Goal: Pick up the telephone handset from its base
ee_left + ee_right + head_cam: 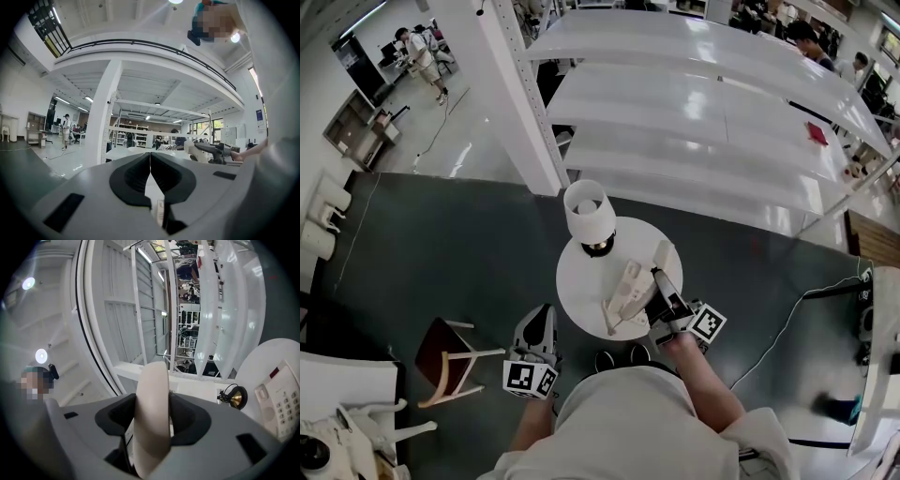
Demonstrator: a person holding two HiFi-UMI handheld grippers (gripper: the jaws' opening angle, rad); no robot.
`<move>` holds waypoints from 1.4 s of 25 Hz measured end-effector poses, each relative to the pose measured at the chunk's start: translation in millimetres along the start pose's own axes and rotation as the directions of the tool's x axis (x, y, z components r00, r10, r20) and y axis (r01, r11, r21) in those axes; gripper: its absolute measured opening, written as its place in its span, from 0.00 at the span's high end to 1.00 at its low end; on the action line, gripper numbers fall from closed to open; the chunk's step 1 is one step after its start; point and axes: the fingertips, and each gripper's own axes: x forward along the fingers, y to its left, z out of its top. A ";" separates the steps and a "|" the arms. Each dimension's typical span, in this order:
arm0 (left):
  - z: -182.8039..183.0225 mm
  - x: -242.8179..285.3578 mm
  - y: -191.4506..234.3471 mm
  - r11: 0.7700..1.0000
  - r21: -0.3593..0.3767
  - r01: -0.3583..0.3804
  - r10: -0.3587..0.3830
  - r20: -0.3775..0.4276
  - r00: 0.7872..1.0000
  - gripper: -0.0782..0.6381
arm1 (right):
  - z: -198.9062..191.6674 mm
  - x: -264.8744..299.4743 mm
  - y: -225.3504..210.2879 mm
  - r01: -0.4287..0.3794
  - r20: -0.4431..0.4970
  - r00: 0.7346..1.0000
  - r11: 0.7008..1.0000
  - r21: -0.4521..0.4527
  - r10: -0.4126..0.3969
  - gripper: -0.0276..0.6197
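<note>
While clamped on the cream handset from both sides, parted only by its width: right gripper fingers, angled slightly upward. Just left of those fingertips in the head view, telephone base, keypad up, on the round white table; handset raised off it, apart from the cradle. Ahead and left of the fingertips, lamp near, then the table's far rim, with white shelving beyond. Near rim curving right under the gripper's body; open dark floor on the near and left sides. Left gripper fingers pressed together on nothing, pointing level, tips just short of the near rim, off the tabletop. Left of those fingers, wooden chair, well apart, floor between.
</note>
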 end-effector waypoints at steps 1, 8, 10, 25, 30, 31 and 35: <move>0.0 0.0 -0.3 1.000 -0.001 -0.002 0.002 0.000 1.000 0.86 | 0.2 -0.5 -0.8 -0.001 0.005 1.000 1.000 0.009 0.001 0.61; 2.9 2.1 -4.0 1.000 -0.001 0.000 0.000 -0.001 1.000 0.86 | 4.9 -2.6 0.1 -0.012 0.020 1.000 1.000 0.016 0.012 0.61; 3.1 2.5 -4.4 1.000 0.001 0.000 0.000 -0.003 1.000 0.86 | 5.5 -3.2 -1.3 -0.011 0.021 1.000 1.000 0.014 0.011 0.61; 0.3 2.4 -0.1 1.000 -0.001 -0.002 0.002 -0.002 1.000 0.86 | 6.0 -5.1 -8.9 0.003 0.040 0.999 1.000 0.030 -0.004 0.61; -1.2 2.4 1.1 1.000 -0.004 -0.003 0.003 -0.002 1.000 0.86 | 4.4 -4.7 -6.7 0.002 0.038 0.999 1.000 0.030 -0.003 0.61; -1.8 2.1 1.4 1.000 -0.005 -0.004 0.004 -0.005 1.000 0.86 | 3.7 -4.7 -6.8 0.001 0.037 0.999 1.000 0.030 -0.003 0.61; -2.4 0.1 2.6 1.000 -0.005 -0.003 0.003 -0.009 1.000 0.86 | 1.0 -5.4 -7.0 0.000 0.036 0.999 1.000 0.022 -0.001 0.61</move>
